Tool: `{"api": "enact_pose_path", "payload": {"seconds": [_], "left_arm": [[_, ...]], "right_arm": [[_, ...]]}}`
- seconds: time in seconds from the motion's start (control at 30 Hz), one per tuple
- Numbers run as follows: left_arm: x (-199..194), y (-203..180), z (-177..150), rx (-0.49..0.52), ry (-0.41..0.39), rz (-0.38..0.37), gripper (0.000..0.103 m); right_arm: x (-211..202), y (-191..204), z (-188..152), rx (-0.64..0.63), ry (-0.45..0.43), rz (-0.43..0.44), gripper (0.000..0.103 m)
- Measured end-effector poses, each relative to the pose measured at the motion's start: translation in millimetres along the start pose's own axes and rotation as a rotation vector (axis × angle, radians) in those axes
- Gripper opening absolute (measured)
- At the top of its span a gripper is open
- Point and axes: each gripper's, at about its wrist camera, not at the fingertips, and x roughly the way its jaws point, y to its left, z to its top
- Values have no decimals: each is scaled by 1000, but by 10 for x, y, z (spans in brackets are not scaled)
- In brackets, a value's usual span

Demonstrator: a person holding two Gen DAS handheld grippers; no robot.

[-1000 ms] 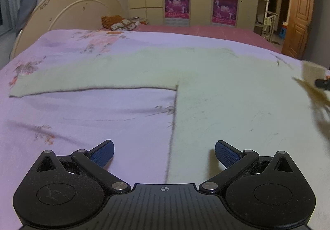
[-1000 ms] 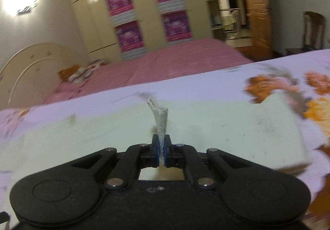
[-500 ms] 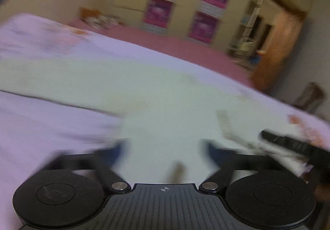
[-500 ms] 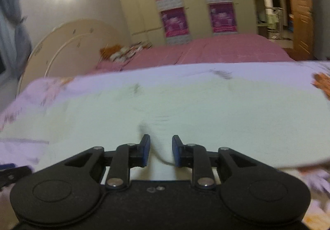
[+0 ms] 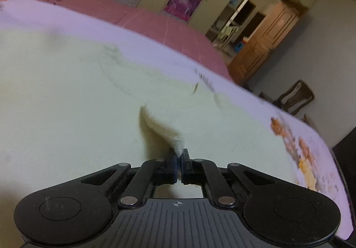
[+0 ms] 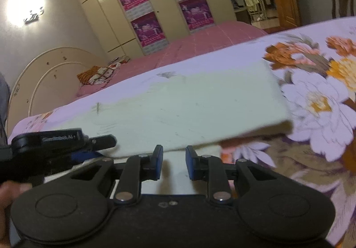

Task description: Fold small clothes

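Your left hand-held gripper is clamped on a pinch of the garment; the blue pads are pressed together with a small peak of pale cloth standing up between them. The fold of cloth rises from the flat surface of the garment and leads straight into the jaws.

Your right hand-held gripper stands narrowly parted, with a clear gap between its pads. Nothing is held in it. It sits just at the near edge of the garment, and pale cloth shows beneath the gap.

The garment lies spread on the bed, on a lilac sheet with orange and white flowers. In the right wrist view one rectangular part of it reaches out to the right, and its near edge looks raised off the sheet, with shadow under it. Blur prevents a firmer reading.

The left hand-held gripper also shows at the left edge of the right wrist view, just beside the right one, low over the cloth. A finger of yours shows behind it.

Beyond the bed: a second bed with a pink cover, a wardrobe with magenta posters, a wooden door, a chair.
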Motion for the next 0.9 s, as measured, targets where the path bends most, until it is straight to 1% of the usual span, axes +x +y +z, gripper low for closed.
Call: {"api": "enact_pose_path", "payload": {"seconds": [0.03, 0.1, 0.2, 0.3, 0.43, 0.63, 0.9], "left_arm": [[-49, -16, 19, 7, -17, 6, 3], [-136, 72, 78, 2, -47, 27, 3], [-235, 296, 175, -13, -75, 65, 3], [-294, 532, 239, -19, -81, 108, 3], [-352, 744, 261, -25, -84, 143, 3], [-349, 886, 236, -44, -93, 160, 3], [-517, 1108, 148, -62, -92, 155, 3]], "right_arm": [[49, 14, 14, 5, 0, -3, 26], [37, -22, 15, 12, 2, -2, 26], [30, -48, 14, 23, 9, 7, 27], [82, -61, 48, 47, 14, 17, 27], [134, -89, 64, 85, 9, 34, 36], [194, -153, 108, 152, 8, 33, 35], [238, -333, 171, 289, -1, 51, 35]]}}
